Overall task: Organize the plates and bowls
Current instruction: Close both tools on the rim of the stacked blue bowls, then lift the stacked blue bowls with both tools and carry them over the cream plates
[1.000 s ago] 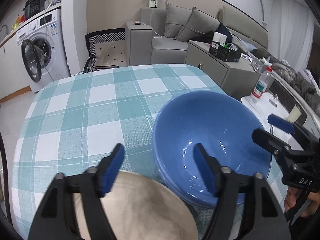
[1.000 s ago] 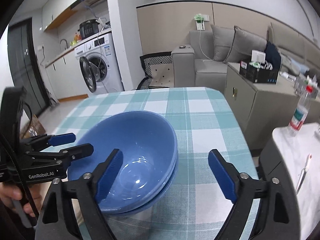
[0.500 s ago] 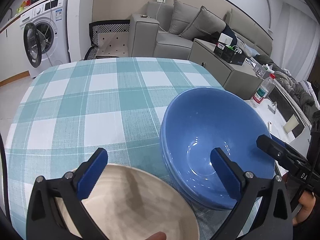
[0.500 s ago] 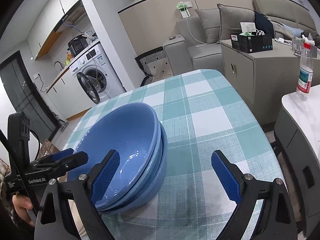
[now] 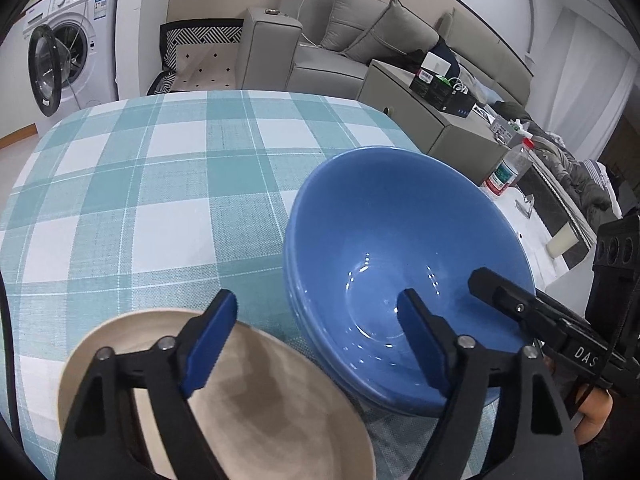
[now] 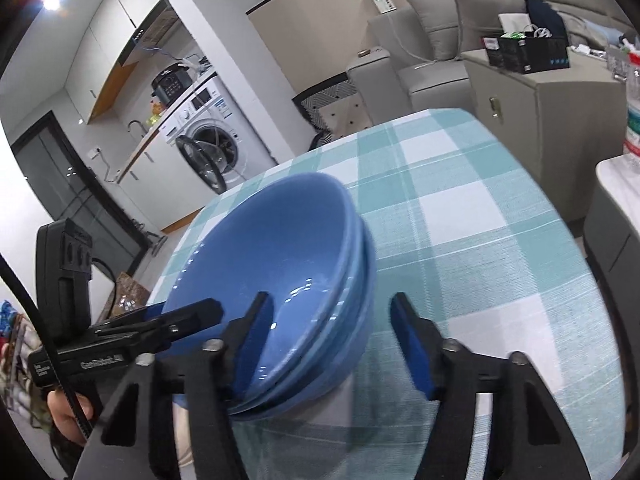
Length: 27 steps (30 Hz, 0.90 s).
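A stack of blue bowls (image 5: 400, 264) stands on the teal checked tablecloth (image 5: 160, 184); it also shows in the right wrist view (image 6: 280, 280). A beige plate (image 5: 240, 408) lies at the near edge, to the left of the bowls. My left gripper (image 5: 316, 344) is open, one finger over the plate and the other over the bowl stack's near rim. My right gripper (image 6: 340, 340) is open and straddles the right rim of the stack, its left finger inside the top bowl. Each gripper shows in the other's view, the right one (image 5: 520, 308) and the left one (image 6: 160, 320).
A grey sofa (image 5: 340, 52) and a washing machine (image 5: 64, 56) stand beyond the table. A side table with a plastic bottle (image 5: 508, 168) stands to the right. The table's right edge (image 6: 568, 224) drops off close to the bowls.
Both grippers' jaws have narrowed. The right gripper has moved left so that it straddles the stack's rim. The left gripper has moved in over the plate and bowl rim.
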{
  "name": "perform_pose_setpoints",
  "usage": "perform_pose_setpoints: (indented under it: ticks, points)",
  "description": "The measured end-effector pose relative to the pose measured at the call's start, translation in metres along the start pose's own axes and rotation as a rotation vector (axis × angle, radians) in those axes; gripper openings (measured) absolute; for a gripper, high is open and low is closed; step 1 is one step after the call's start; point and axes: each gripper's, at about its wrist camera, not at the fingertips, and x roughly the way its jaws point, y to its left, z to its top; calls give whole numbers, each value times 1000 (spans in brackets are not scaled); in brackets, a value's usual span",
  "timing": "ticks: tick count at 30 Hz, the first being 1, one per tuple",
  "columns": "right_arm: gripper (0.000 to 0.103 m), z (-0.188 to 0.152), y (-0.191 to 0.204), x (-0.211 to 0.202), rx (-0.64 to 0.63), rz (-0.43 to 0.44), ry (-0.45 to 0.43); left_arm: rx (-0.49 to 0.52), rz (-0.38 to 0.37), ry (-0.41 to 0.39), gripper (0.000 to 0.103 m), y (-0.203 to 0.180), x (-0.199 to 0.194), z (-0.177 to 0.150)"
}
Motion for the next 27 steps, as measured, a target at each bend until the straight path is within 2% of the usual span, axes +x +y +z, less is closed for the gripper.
perform_pose_setpoints:
  ticks: [5, 11, 27]
  points:
    - [50, -1, 7, -2, -16, -13, -4, 29, -25, 19, 48, -8, 1, -2]
    - [49, -1, 10, -3, -25, -25, -10, 98, 39, 13, 47, -23, 0, -4]
    - [49, 1, 12, -12, -28, -23, -31, 105, 68, -27, 47, -27, -14, -1]
